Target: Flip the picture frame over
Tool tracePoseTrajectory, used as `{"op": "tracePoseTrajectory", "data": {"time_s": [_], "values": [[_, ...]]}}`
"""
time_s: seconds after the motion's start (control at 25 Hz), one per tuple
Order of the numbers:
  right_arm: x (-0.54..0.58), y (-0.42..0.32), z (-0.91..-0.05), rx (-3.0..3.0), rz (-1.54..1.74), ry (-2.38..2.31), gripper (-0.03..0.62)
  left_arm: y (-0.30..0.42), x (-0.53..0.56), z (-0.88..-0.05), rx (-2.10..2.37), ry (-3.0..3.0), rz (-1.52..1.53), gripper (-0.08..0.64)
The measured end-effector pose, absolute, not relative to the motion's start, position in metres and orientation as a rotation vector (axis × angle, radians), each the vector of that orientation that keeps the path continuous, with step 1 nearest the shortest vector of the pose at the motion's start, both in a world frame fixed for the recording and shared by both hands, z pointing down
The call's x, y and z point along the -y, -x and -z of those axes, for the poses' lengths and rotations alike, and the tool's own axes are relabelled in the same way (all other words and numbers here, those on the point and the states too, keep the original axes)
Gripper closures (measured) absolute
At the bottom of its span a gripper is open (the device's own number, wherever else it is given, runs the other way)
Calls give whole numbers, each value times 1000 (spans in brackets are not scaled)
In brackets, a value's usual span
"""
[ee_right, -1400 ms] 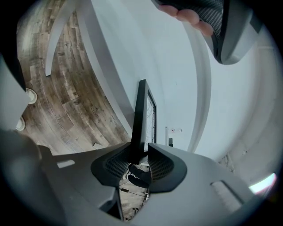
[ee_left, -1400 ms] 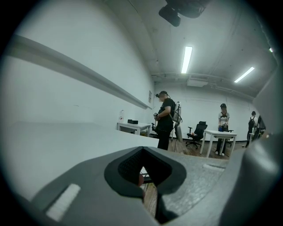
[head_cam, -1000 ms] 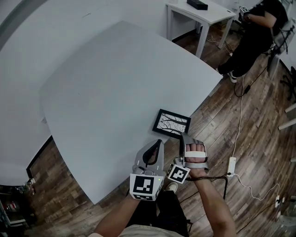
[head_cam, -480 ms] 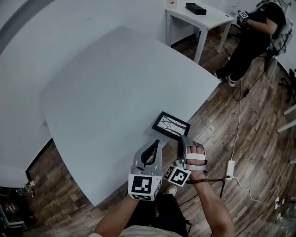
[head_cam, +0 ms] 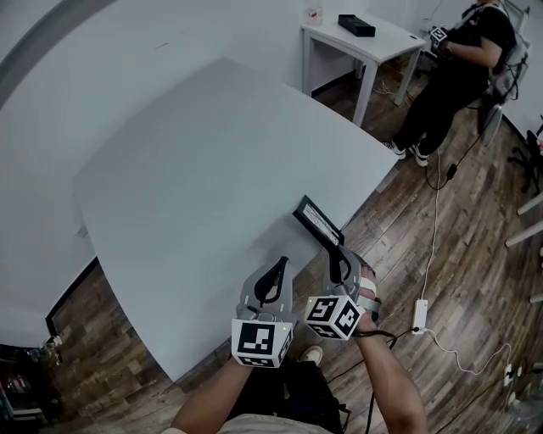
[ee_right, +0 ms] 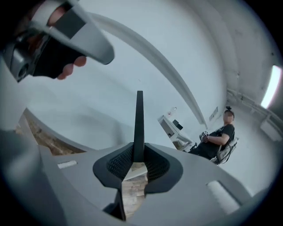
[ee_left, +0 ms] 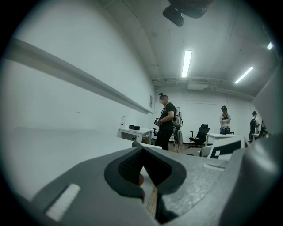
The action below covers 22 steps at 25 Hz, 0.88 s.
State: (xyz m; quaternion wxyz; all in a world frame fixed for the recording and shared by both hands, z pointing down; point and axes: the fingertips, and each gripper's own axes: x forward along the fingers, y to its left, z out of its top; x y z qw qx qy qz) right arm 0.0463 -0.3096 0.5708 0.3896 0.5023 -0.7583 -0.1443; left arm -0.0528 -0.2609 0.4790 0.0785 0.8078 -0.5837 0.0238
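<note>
The black picture frame (head_cam: 317, 221) stands tilted up on its long edge near the front right edge of the grey table (head_cam: 204, 161). My right gripper (head_cam: 340, 257) is shut on the frame's near end. In the right gripper view the frame (ee_right: 139, 121) shows edge-on as a thin black bar clamped between the pads of that gripper (ee_right: 139, 160). My left gripper (head_cam: 278, 275) hovers just left of it over the table edge, apart from the frame. Its jaws (ee_left: 141, 152) are shut with nothing between them.
A small white desk (head_cam: 379, 36) with a black box (head_cam: 356, 25) stands at the back right, and a person (head_cam: 458, 59) sits beside it. A power strip (head_cam: 420, 315) and cables lie on the wooden floor. More people (ee_left: 167, 119) stand far off.
The frame lay flat and face up by the table edge; now it is raised onto its edge. My right gripper has rolled over with it. The left gripper has barely moved.
</note>
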Motion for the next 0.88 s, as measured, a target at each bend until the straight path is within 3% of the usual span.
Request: {"op": "tracePoseTrajectory", "data": {"time_s": [0.36,0.64,0.88], "values": [[309,-42,-545,2359,-220,-1318,497,64,263,-469,1788,-2409,-65,560],[301,-34,-553,2652,-1075,-1154,497,65,260,-467,1797,-2414,-71,560],[297,-32,-579,2625,-1500,-1025,497,65,259,-469,1797,-2412,-78,560]]}}
